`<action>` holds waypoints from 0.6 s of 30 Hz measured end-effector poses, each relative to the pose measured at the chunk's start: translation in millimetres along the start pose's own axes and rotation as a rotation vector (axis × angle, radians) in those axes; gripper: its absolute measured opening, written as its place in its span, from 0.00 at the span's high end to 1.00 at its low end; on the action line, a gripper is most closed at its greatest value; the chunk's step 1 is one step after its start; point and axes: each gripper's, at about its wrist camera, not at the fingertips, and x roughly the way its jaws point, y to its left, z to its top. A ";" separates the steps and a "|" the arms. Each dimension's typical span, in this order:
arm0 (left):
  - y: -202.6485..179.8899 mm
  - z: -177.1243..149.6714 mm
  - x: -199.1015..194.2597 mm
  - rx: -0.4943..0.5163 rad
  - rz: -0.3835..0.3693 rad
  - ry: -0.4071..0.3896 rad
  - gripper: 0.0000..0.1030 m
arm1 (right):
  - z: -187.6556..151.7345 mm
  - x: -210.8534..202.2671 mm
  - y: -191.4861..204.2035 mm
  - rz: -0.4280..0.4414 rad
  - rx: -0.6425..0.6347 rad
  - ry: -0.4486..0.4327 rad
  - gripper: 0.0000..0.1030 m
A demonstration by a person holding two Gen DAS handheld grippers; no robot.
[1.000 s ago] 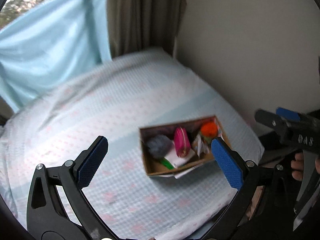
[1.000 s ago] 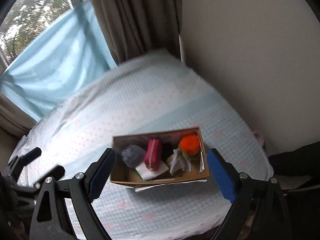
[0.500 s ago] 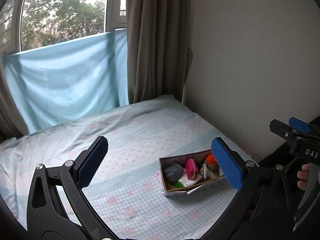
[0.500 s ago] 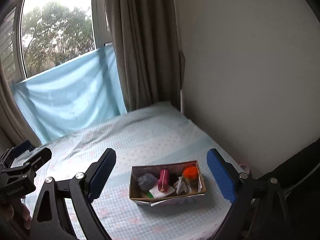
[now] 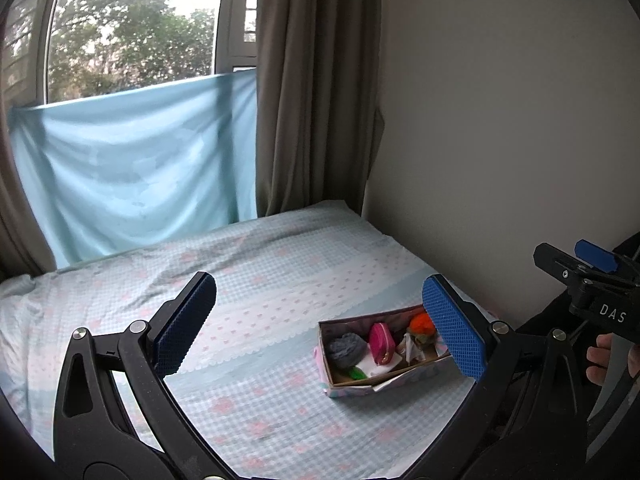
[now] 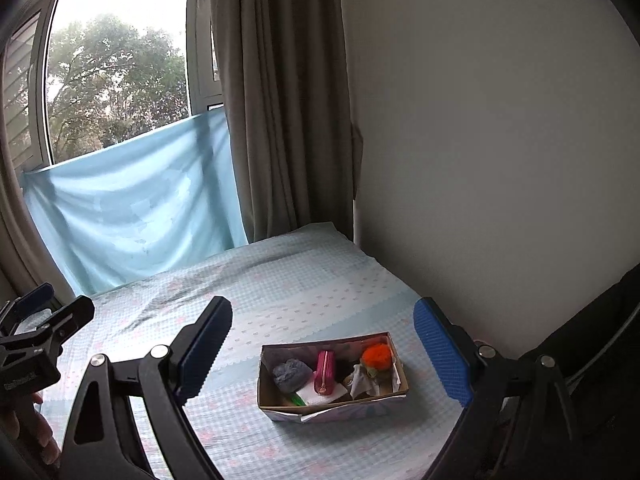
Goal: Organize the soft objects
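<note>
left gripper point(image 5: 316, 326): jaws wide apart, empty | right gripper point(image 6: 322, 350): jaws wide apart, empty | box point(image 6: 340, 404): on bed point(image 6: 280, 280), lower right, holding pouch point(image 6: 323, 372), pompom point(image 6: 376, 356)

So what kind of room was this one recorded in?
Most likely a bedroom. A bed with a pale blue checked sheet fills the corner by a plain wall, a window with a grey-brown curtain stands behind it, and a small cardboard box of soft items sits on the bed.

One open cardboard box point(image 6: 334, 402) holds one grey fluffy ball point(image 6: 292, 374), one pink zip pouch point(image 6: 323, 372), one orange pompom point(image 6: 376, 356).
</note>
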 end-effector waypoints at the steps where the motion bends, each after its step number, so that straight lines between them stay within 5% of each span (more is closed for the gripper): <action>1: -0.5 -1.5 4.1 0.002 0.001 0.001 0.00 | -0.3 -1.5 0.4 -0.002 -0.002 -0.001 0.12; 18: -4.5 0.9 13.5 0.004 0.015 -0.008 0.00 | 8.3 9.0 -0.1 -0.010 -0.012 -0.020 0.12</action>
